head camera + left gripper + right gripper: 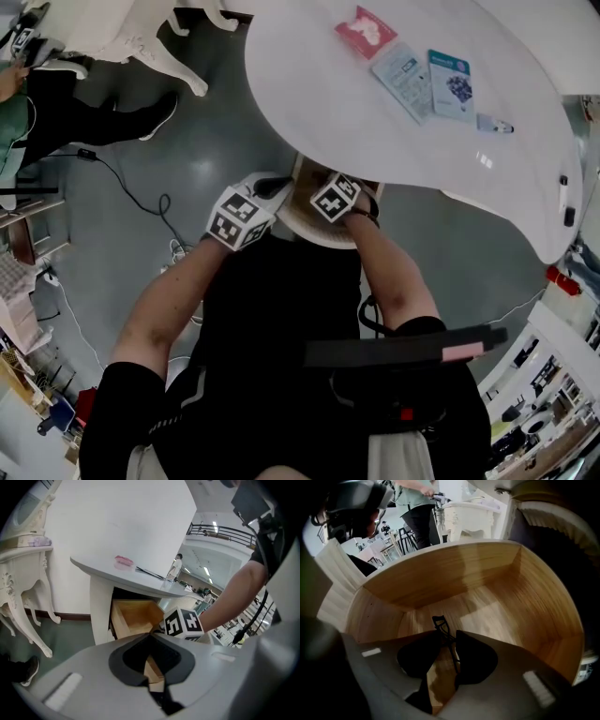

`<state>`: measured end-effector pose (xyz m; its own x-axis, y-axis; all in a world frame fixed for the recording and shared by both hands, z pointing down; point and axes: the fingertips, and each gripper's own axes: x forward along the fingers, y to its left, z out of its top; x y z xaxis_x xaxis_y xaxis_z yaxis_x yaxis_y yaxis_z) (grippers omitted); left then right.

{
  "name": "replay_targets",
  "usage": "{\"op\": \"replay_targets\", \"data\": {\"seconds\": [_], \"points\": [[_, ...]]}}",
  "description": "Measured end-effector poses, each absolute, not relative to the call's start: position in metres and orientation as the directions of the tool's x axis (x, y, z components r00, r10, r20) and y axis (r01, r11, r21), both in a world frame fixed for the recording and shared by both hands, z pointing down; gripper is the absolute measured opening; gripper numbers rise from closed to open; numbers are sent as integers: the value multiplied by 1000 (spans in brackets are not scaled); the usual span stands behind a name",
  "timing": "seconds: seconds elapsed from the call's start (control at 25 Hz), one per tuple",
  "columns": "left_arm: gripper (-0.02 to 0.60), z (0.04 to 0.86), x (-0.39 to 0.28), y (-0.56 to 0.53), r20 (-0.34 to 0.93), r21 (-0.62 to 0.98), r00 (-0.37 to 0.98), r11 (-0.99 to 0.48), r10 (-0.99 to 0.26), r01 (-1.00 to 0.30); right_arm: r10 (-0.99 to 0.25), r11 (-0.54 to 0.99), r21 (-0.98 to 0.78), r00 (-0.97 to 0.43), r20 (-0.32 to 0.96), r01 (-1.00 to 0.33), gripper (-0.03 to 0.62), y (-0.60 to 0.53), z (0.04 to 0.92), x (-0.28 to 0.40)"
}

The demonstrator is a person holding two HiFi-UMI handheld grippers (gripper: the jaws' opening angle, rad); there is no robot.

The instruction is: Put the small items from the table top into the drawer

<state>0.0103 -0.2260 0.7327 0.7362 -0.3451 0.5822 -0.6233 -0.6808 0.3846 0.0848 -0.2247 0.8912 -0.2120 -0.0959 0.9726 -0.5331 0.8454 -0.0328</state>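
The wooden drawer (440, 573) stands pulled out under the white table (309, 103). My right gripper (446, 637) reaches inside it, shut on a thin black eyelash curler (442, 625) whose head sticks out past the fingertips above the drawer floor. In the head view the right gripper (336, 199) and the left gripper (242, 216) sit at the table's near edge, their jaws hidden. My left gripper (150, 637) is shut with nothing in it, just outside the drawer (136, 616). On the table lie a pink packet (366, 30), two sachets (403, 80) (452, 84) and a small tube (494, 124).
A white ornate side table (23, 555) stands left of the table. Cables (131, 192) trail over the grey floor. A person's dark legs and shoes (103, 117) are at the far left. Two small dark items (565, 197) lie near the table's right edge.
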Motion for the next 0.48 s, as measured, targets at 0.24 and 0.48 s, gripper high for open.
{"op": "replay_targets", "data": {"seconds": [0.24,0.48], "points": [[0,726,9,-229,572,375,735,-682,-363,-628,-102,841,-24,-203,974,-540,109,-228,895,85],[0,726,3,-226,580,383,728,-665,-367,-641,-97,840,-32,-209,973,-541,112,-229,894,82]]}}
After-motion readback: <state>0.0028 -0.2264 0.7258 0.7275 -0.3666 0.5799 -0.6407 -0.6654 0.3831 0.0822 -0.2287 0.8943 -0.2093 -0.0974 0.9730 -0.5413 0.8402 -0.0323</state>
